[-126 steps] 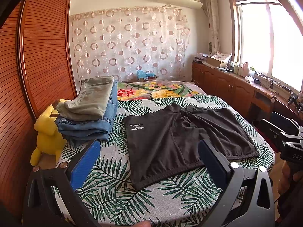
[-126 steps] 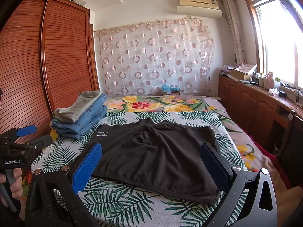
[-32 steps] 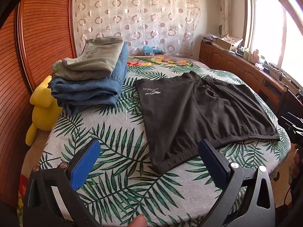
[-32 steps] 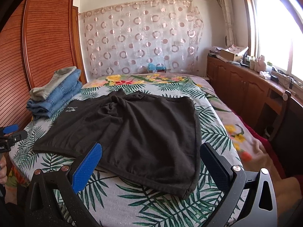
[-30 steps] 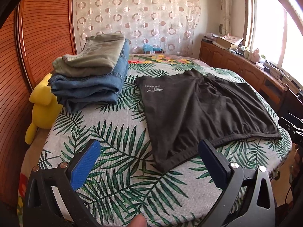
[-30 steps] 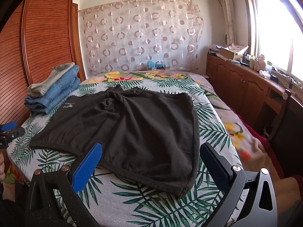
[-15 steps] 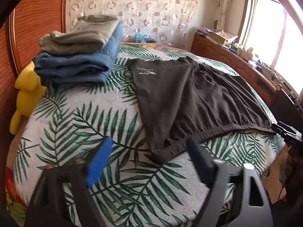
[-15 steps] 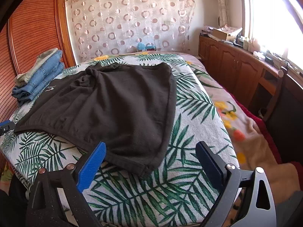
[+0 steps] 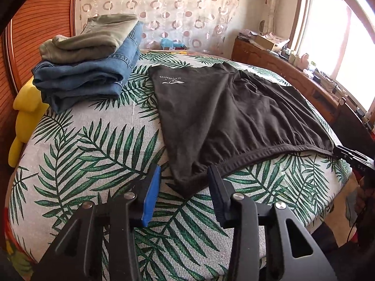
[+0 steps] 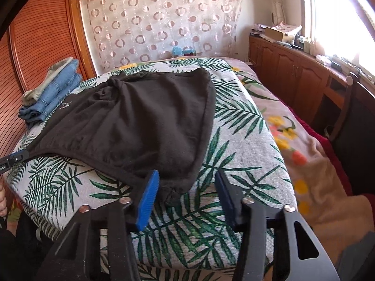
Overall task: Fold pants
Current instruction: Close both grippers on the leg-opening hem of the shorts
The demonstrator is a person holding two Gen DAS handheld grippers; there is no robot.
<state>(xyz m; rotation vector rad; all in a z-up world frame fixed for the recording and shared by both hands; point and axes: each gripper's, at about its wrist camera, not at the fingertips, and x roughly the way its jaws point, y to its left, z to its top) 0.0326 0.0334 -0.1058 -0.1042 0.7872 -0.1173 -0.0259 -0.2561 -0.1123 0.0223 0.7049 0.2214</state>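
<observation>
In the left wrist view we see a stack of folded pants [image 9: 86, 61] at the upper left of the frame, put aside on the bed [image 9: 77, 145], we think because they are done. The dark shorts [image 9: 225, 114] lie flat in the middle, ready to fold. Our left gripper [image 9: 184, 182] is at the bottom, its jaws closing around the near corner of the waistband but not yet pinching it.

The right wrist view shows the other near corner at the bottom middle. There our right gripper [image 10: 186, 187] is closing too, with cloth between the jaws. We also see wooden cabinets [image 10: 293, 70] at the right.
</observation>
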